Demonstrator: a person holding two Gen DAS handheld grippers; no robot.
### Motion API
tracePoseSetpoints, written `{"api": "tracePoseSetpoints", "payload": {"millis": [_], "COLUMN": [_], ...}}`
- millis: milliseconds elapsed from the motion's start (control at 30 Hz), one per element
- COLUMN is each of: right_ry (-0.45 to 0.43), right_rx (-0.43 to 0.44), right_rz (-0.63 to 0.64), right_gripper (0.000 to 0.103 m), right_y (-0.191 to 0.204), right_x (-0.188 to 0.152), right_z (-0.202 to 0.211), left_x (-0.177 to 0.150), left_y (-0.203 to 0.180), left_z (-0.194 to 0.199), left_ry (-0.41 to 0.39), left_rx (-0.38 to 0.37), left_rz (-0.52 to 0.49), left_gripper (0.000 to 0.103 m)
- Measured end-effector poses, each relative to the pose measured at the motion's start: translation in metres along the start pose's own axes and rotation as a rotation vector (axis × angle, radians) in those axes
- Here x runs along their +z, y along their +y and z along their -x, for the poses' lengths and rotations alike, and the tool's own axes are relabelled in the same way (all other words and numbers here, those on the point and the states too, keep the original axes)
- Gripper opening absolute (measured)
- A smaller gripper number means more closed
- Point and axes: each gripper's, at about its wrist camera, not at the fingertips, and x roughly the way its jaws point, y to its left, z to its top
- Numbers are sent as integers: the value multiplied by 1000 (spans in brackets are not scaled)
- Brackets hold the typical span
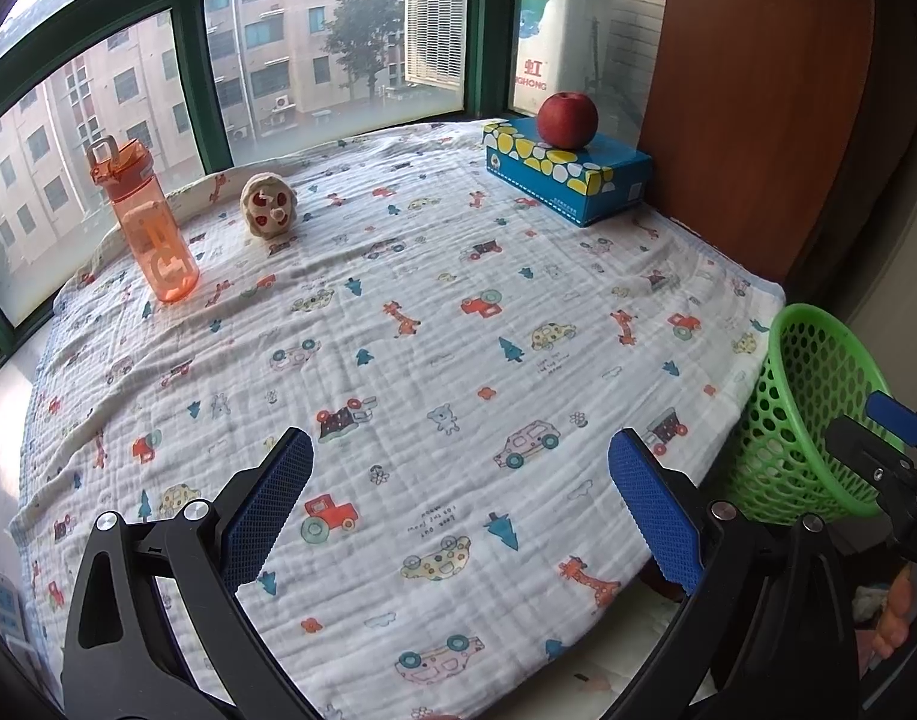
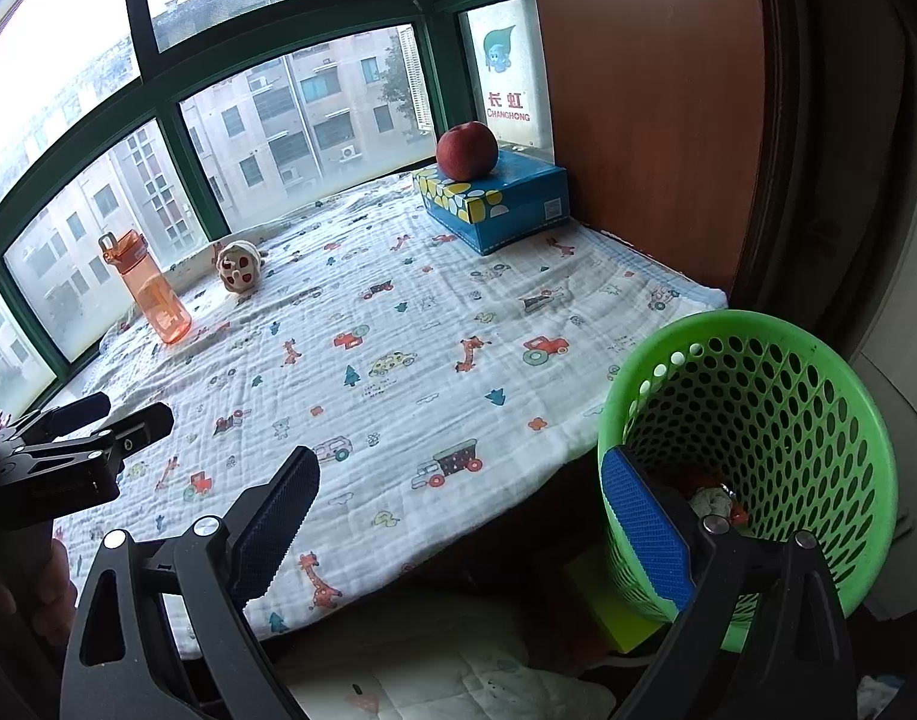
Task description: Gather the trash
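Green perforated plastic basket [image 2: 752, 456] sits off the right edge of the sill, tilted toward the camera. Only the right wrist view looks into it: crumpled white and red trash [image 2: 713, 498] lies at its bottom. The left wrist view shows just the basket's outer wall [image 1: 806, 420], contents hidden.

Right hand-held gripper [image 2: 458, 525] is spread wide and empty, its right blue pad in front of the basket rim, its left pad over the blanket edge. Left hand-held gripper [image 1: 461, 492] is also spread wide and empty, hovering over the white cartoon-print blanket [image 1: 428, 330]. Each view catches the other gripper at its edge.

On the blanket, far left by the window: orange translucent water bottle [image 1: 149, 228], upright. Near it, a small round beige plush toy [image 1: 267, 207]. Far right corner: blue tissue box with yellow and white spots [image 1: 563, 171], with a red apple [image 1: 568, 119] resting on top. Brown wooden panel [image 2: 650, 96] stands behind the box.
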Motion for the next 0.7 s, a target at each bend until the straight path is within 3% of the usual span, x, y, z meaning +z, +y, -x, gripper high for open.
{"api": "tracePoseSetpoints", "payload": {"millis": [700], "right_ry": [5], "right_rx": [5], "right_rz": [2], "right_gripper": [92], "right_y": [3], "right_x": [-1], "right_z": [-2], "left_x": [-4], "left_y": [2], "left_z": [-3], "left_ry": [7], "left_rx": [4], "left_rz": [7], "left_gripper": [97]}}
